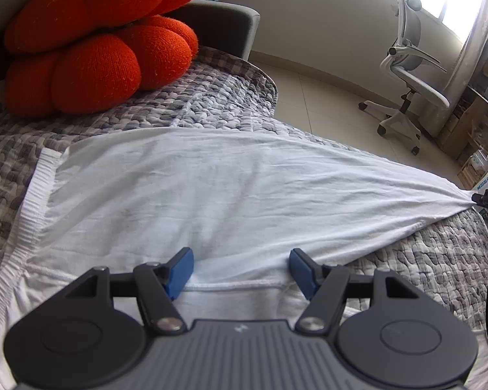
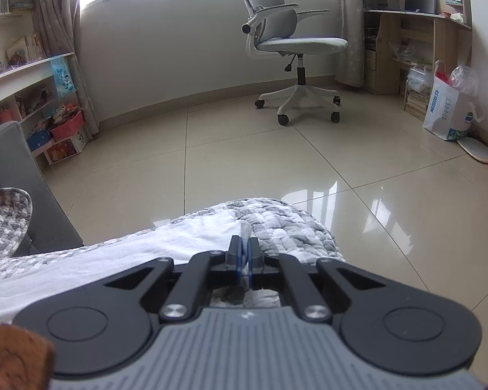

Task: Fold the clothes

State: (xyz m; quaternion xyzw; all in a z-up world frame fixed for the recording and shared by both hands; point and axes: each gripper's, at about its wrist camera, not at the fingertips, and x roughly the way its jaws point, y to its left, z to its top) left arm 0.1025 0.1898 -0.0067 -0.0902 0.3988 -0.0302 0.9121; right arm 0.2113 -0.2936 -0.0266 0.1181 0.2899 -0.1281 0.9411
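Only the left wrist view shows the white garment [image 1: 185, 195] spread over the quilt [image 1: 211, 104], left tongs [image 1: 240, 271] gaping above its hem. The right tongs [image 2: 244, 253] pinch a garment corner; a paper bag [image 2: 449, 113] holds clear plastic

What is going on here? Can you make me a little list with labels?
Place: a bed with a grey patterned quilt
Clothing: white shirt spread flat on the quilt
Left gripper: open, over the shirt's near hem
Right gripper: shut, pinching one corner of the shirt
Cushion: orange cushion behind the shirt
Floor: office chair on the tiles
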